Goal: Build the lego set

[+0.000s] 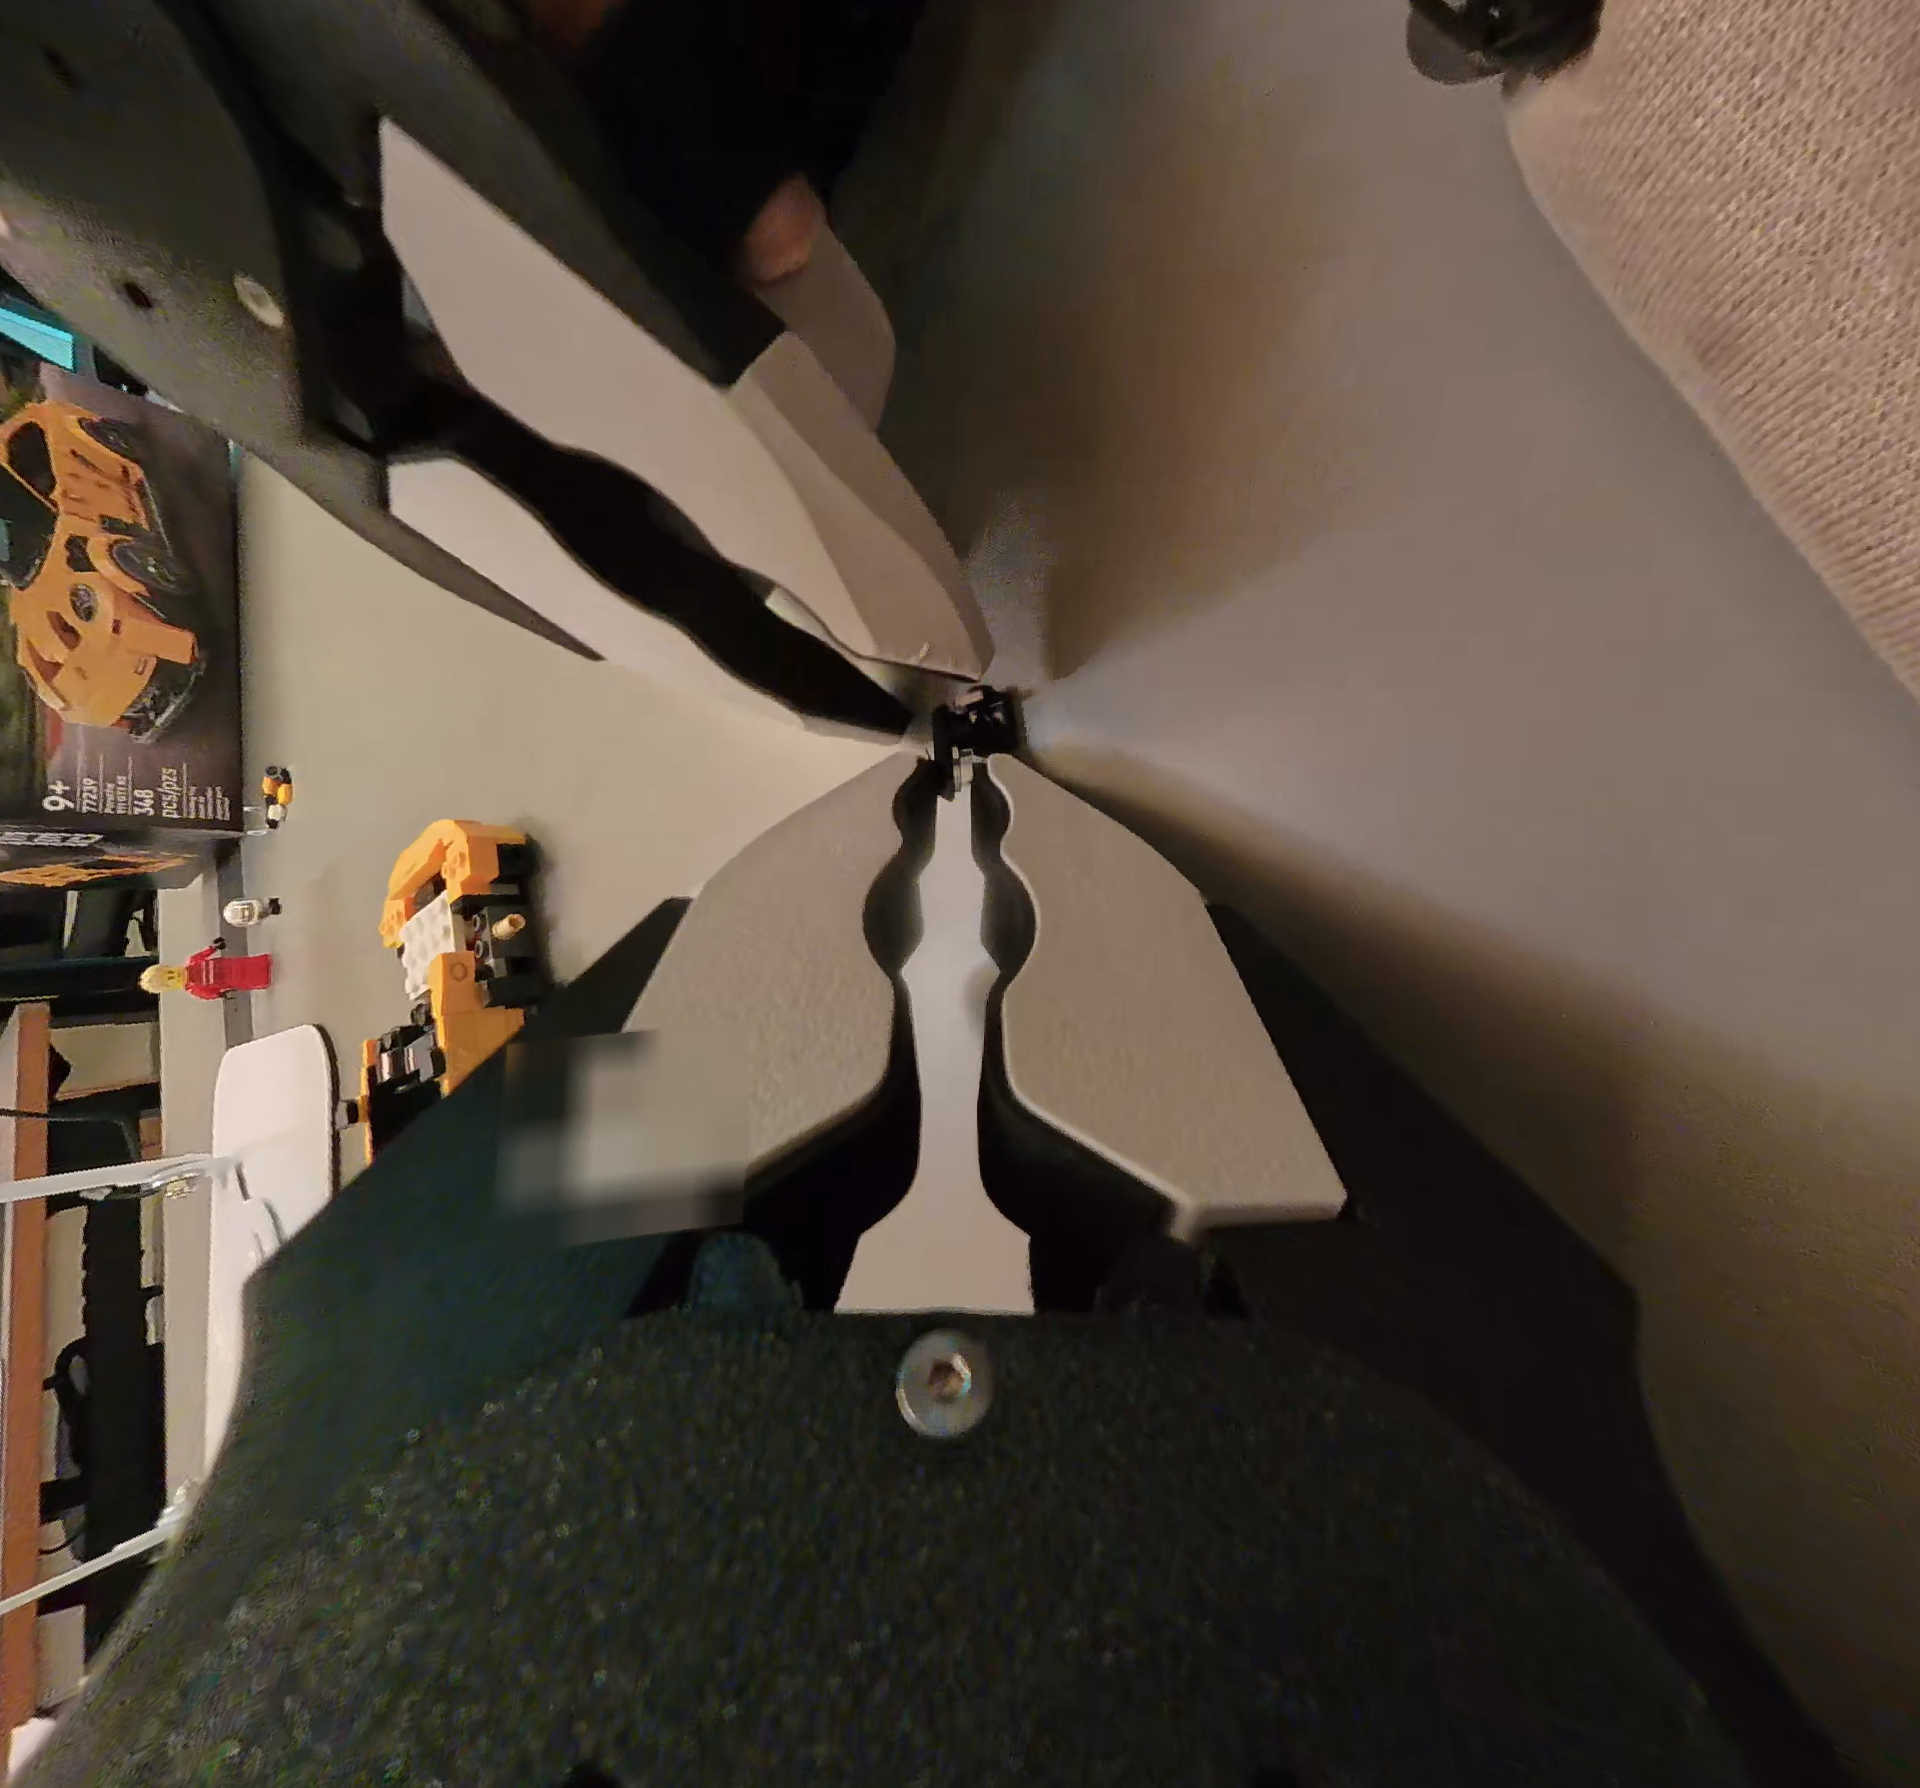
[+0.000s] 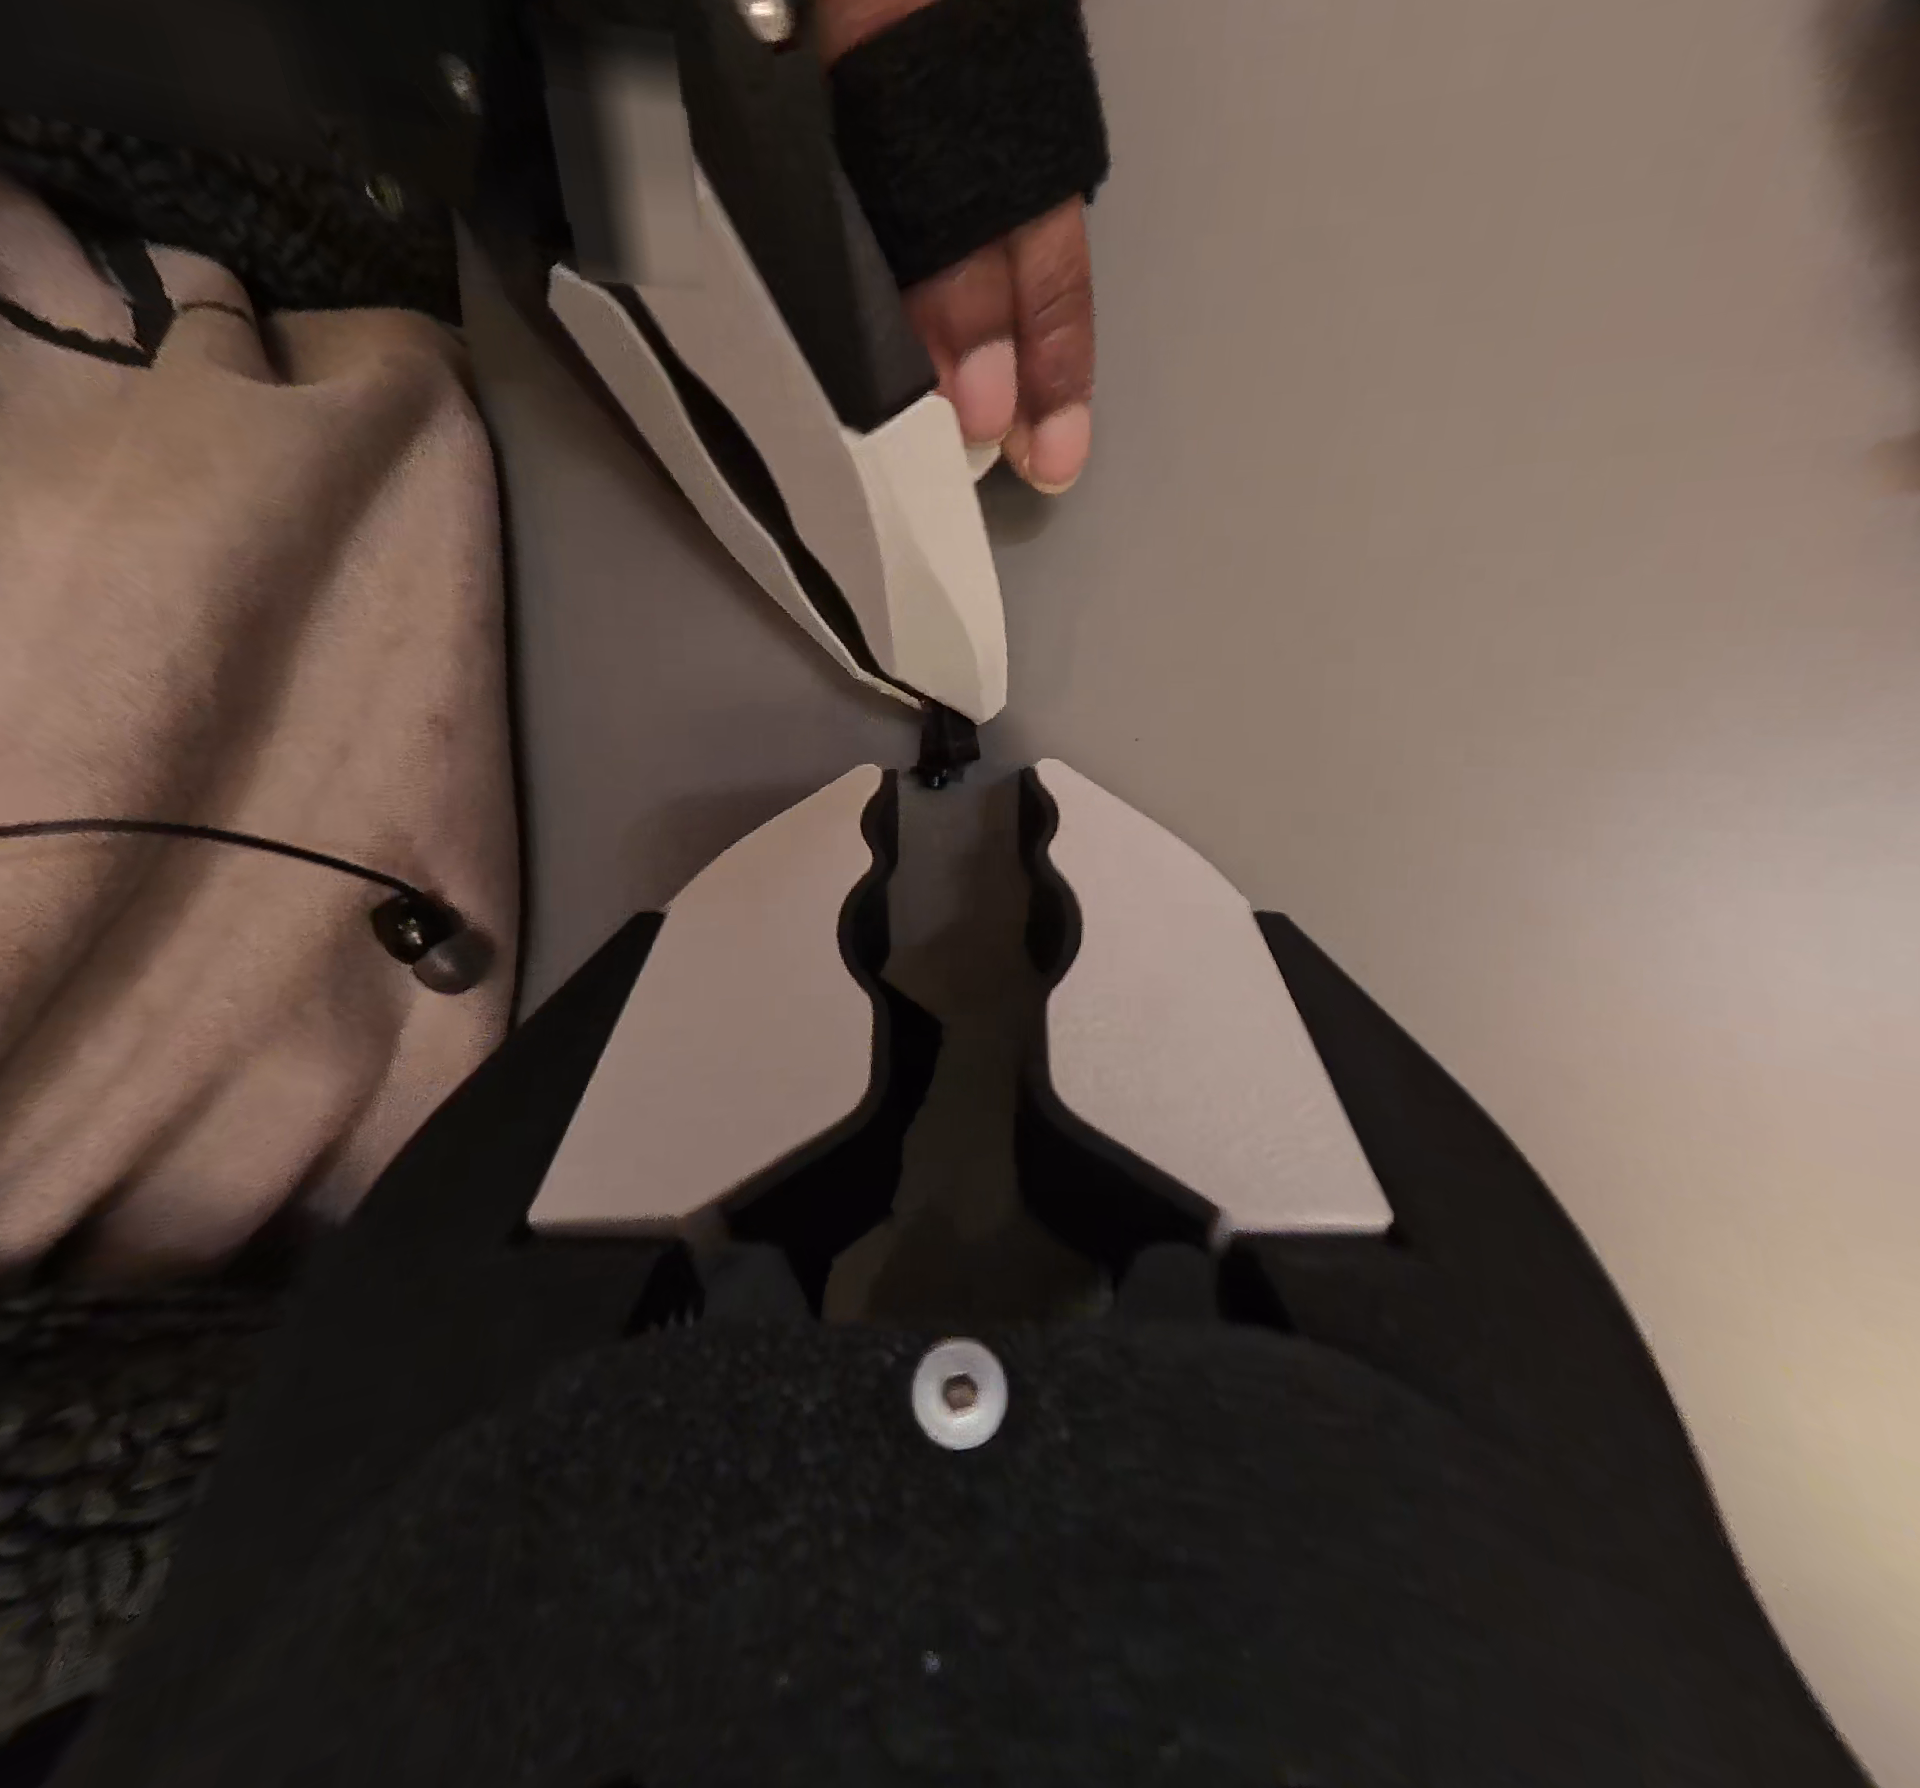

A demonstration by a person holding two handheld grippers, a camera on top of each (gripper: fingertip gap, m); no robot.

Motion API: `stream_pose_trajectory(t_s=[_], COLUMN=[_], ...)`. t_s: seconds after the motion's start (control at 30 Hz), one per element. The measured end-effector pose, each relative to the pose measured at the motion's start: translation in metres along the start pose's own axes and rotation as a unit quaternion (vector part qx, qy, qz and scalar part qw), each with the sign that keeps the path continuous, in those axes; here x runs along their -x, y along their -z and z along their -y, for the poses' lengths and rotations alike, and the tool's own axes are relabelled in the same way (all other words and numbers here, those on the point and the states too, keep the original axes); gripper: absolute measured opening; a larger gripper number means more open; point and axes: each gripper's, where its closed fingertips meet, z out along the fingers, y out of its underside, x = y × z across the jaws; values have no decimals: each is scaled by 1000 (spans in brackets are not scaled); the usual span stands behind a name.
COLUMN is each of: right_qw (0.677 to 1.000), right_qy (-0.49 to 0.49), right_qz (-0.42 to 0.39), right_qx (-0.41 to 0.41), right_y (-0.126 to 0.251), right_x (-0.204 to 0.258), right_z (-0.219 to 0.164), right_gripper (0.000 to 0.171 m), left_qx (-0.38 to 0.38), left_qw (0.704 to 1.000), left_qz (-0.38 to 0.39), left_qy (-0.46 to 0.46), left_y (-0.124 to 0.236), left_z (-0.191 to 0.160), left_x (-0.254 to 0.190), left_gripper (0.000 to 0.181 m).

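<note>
A small black lego piece [image 1: 971, 739] is pinched at the tips of my left gripper [image 1: 954, 774], held above the grey table [image 1: 416, 658]. In the right wrist view the left gripper [image 2: 951, 699] reaches in from the top, shut on the same black piece [image 2: 945, 746]. My right gripper [image 2: 961, 774] is open, its fingertips level with the bottom end of the piece and the piece close to the left fingertip [image 2: 868, 782]. In the left wrist view the right gripper [image 1: 940, 684] comes in from the upper left and meets the piece tip to tip.
A partly built orange and black lego car [image 1: 457, 949] lies on the table at left. Beyond it are the set's box [image 1: 104, 616], a red minifigure [image 1: 213, 975], small loose parts [image 1: 275, 793] and a white tray [image 1: 275, 1115]. A person's beige garment [image 2: 239, 699] lies close by. Only a small space, under 4 cm, lies between the two pairs of fingers.
</note>
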Motion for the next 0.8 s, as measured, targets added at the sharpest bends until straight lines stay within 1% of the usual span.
stream_pose_trajectory(t_s=[0.1,0.17,0.27,0.33,0.47,0.7,0.8], right_qw=[996,990,980,980,983,985,991], right_qy=[78,122,160,157,148,137,111], right_qz=[-40,-77,-116,-121,-110,-100,-74], right_qx=[-2,3,20,15,19,21,11], right_y=[1,-1,-6,-7,-7,-7,-6], right_x=[2,4,3,2,1,4,10], right_z=[1,2,-3,-1,-1,-3,-2], right_gripper=[28,28,26,21,20,17,20], left_qx=[-2,-4,-9,-13,-12,-4,-7], left_qw=[1000,1000,1000,1000,998,985,981], left_qz=[-3,-3,-3,0,13,56,57], left_qy=[8,5,-9,-23,-56,-166,-185], left_y=[0,0,1,1,1,2,3], left_z=[0,0,2,2,2,4,4], left_x=[0,0,-2,-3,-3,-2,-3], left_gripper=[7,7,6,6,6,7,6])
